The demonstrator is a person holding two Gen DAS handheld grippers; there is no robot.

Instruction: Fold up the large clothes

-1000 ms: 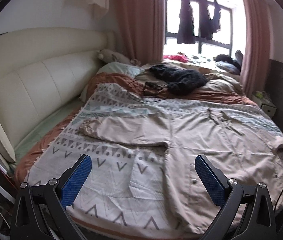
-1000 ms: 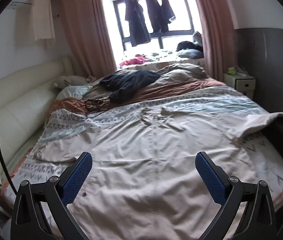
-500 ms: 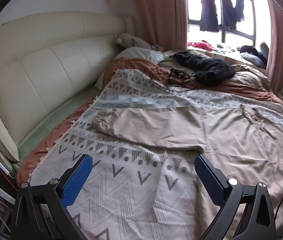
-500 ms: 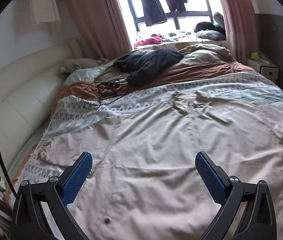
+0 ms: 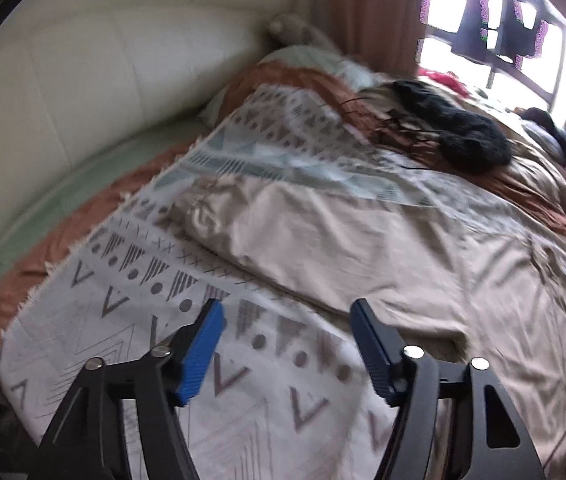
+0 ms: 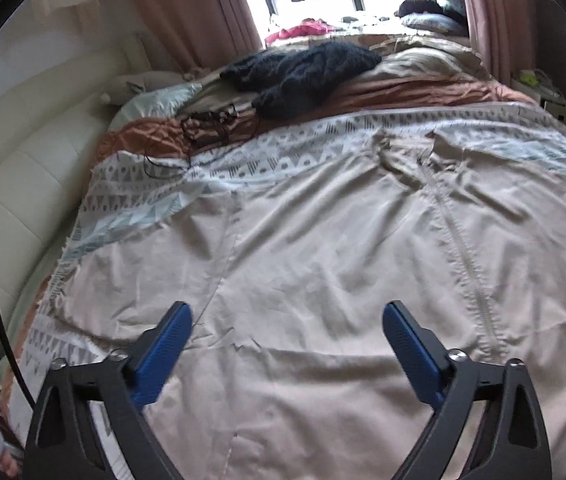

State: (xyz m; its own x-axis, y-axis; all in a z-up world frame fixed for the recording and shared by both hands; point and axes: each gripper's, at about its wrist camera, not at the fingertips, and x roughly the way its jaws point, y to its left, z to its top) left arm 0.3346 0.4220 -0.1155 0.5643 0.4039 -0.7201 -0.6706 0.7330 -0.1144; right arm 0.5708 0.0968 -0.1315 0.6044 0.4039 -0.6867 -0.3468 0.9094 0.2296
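Beige jacket lies spread flat over a patterned blanket on the bed, filling the middle and lower part of the right wrist view, its zipper running down at right. In the left wrist view its sleeve stretches toward the left of centre. The left gripper hangs above the blanket just below the sleeve, jaws partly apart and just closing, nothing between them. The right gripper hangs over the jacket, jaws wide, just narrowing slightly, also empty. A black sweater lies at the top.
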